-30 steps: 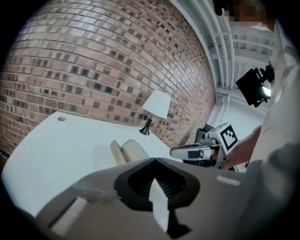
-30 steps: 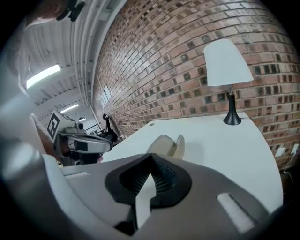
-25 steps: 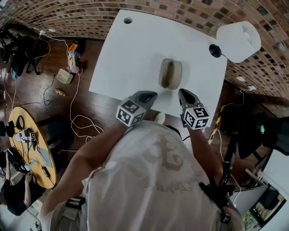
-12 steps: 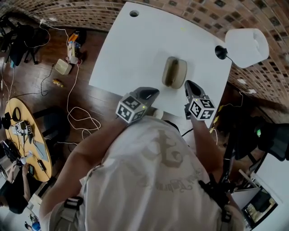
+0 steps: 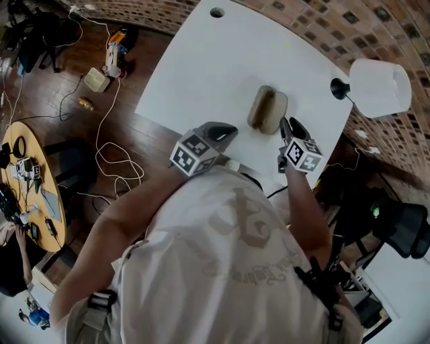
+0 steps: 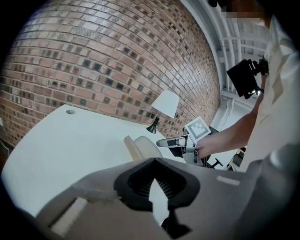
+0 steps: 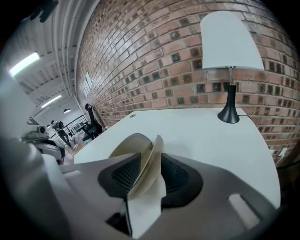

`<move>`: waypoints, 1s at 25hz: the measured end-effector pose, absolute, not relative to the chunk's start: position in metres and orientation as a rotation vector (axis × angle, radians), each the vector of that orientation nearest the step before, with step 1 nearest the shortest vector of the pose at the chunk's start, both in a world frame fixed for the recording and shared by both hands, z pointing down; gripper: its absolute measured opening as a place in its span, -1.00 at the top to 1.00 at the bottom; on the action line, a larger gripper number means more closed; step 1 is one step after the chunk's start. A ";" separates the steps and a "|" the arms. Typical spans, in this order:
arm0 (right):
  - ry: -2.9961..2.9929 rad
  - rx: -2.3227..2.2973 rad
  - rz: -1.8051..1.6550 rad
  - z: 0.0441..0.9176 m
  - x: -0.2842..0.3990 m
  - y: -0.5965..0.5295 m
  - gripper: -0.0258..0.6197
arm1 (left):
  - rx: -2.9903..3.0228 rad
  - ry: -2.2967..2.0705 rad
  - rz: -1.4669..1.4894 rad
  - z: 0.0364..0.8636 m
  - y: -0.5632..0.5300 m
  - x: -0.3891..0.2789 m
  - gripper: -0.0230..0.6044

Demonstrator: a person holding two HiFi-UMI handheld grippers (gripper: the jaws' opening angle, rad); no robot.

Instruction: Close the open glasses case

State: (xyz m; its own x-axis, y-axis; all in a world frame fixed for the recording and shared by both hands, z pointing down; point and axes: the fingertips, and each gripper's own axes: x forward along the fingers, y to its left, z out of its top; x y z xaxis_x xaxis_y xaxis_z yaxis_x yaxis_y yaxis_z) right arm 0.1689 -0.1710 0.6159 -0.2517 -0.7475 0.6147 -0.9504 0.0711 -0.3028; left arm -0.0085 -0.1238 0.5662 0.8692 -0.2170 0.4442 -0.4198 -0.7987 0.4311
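Note:
The tan glasses case (image 5: 267, 111) lies open on the white table (image 5: 201, 74), its two halves side by side. In the right gripper view one half (image 7: 149, 157) stands on edge between my jaws. My right gripper (image 5: 287, 125) is at the case's right half; its jaws are opening, and a gap shows on the right of the shell. My left gripper (image 5: 228, 130) hovers at the table's near edge, left of the case and apart from it, shut and holding nothing. From the left gripper view the case (image 6: 140, 147) lies ahead, with the right gripper (image 6: 165, 142) beside it.
A white-shaded lamp (image 5: 379, 87) on a black base (image 7: 229, 115) stands at the table's far right corner. A cable hole (image 5: 216, 12) sits at the far left. A brick wall runs behind the table. Cables and small devices lie on the wooden floor (image 5: 101, 80) to the left.
My right gripper has moved forward and down from the table's near edge to the case's right half. The left gripper has stayed near the front edge.

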 end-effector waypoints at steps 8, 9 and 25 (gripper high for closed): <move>-1.984 1.675 1.218 0.648 0.167 -0.190 0.28 | 2.487 -0.500 0.494 0.571 -0.134 -0.020 0.91; -1.977 1.673 1.250 0.652 0.167 -0.190 0.28 | 2.484 -0.505 0.492 0.571 -0.136 -0.021 0.91; -2.016 1.673 1.539 0.654 0.169 -0.204 0.42 | 2.460 -0.551 0.476 0.570 -0.142 -0.030 0.91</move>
State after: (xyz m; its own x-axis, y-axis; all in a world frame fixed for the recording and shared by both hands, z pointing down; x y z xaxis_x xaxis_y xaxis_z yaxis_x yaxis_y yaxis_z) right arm 0.1686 -0.2035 0.6539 -0.3899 -0.6763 0.6250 -0.7812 -0.1164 -0.6133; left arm -0.0301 -0.1422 0.5697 0.8519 -0.2774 0.4441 -0.4796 -0.7538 0.4491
